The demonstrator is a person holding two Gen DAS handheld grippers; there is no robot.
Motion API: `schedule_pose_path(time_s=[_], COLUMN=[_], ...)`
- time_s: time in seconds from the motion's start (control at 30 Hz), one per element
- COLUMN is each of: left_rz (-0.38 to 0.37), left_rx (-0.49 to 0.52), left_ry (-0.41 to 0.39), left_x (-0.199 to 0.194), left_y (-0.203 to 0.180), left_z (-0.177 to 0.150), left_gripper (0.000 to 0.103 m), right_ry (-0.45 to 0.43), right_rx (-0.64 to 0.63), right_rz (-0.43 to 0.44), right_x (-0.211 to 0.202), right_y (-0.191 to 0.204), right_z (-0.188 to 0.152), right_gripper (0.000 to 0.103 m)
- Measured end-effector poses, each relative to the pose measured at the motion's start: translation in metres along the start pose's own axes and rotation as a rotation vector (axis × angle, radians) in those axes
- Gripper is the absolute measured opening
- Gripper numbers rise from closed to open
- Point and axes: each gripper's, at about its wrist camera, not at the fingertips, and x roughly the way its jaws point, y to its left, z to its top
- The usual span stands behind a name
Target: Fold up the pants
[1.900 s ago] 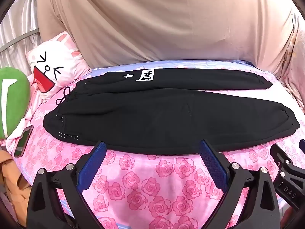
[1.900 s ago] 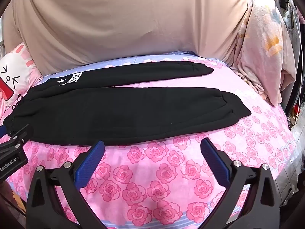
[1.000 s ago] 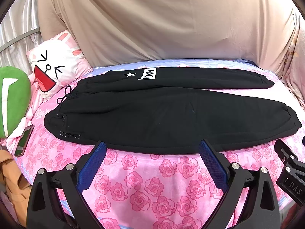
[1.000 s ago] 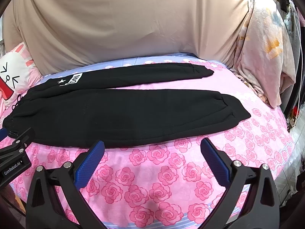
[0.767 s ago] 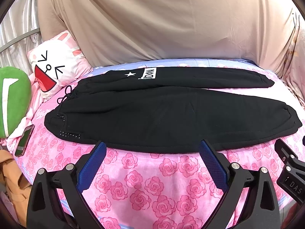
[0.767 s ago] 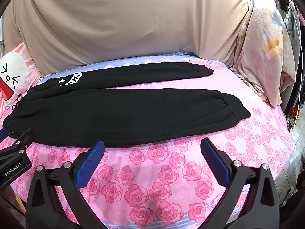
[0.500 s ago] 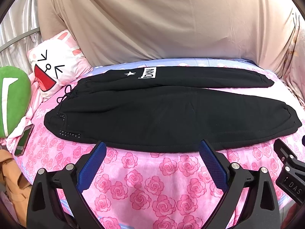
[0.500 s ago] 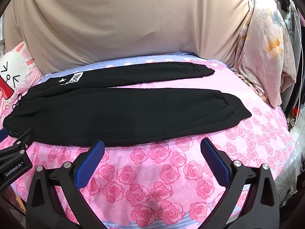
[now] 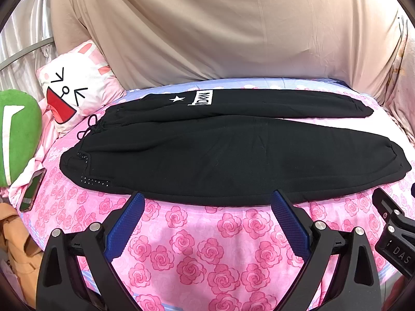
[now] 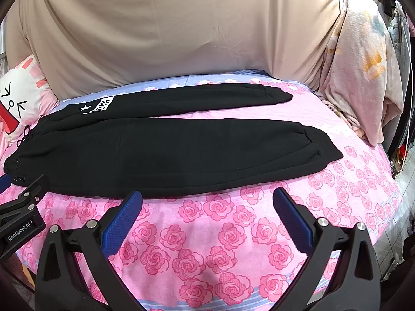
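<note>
Nothing moved, pants [image 9: 220, 153] flat, pillow [image 9: 75, 93] beside

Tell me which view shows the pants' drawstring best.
Left wrist view: the drawstring loops lie in plain sight at the waistband of the pants, beside the bunny pillow. The right wrist view catches them only small at its left edge.

A home bedroom: rose-print bed [image 9: 197, 254], cartoon pillow [image 9: 75, 96].
</note>
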Motion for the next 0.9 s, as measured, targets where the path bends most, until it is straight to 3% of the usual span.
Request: schedule_pose_path(time_s=[0.9], left_rz=[0.005], left_rx=[0.006], left_ry=[0.008], left_x=[0.0022], left_y=[-0.0007], left_z=[-0.0012], left_gripper=[0.096], right_ry=[0.009], right_rx=[-0.005], right_rz=[0.000], right_x=[0.0030], right_y=[0.0029], right_z=[-0.0018], right_gripper=[0.098])
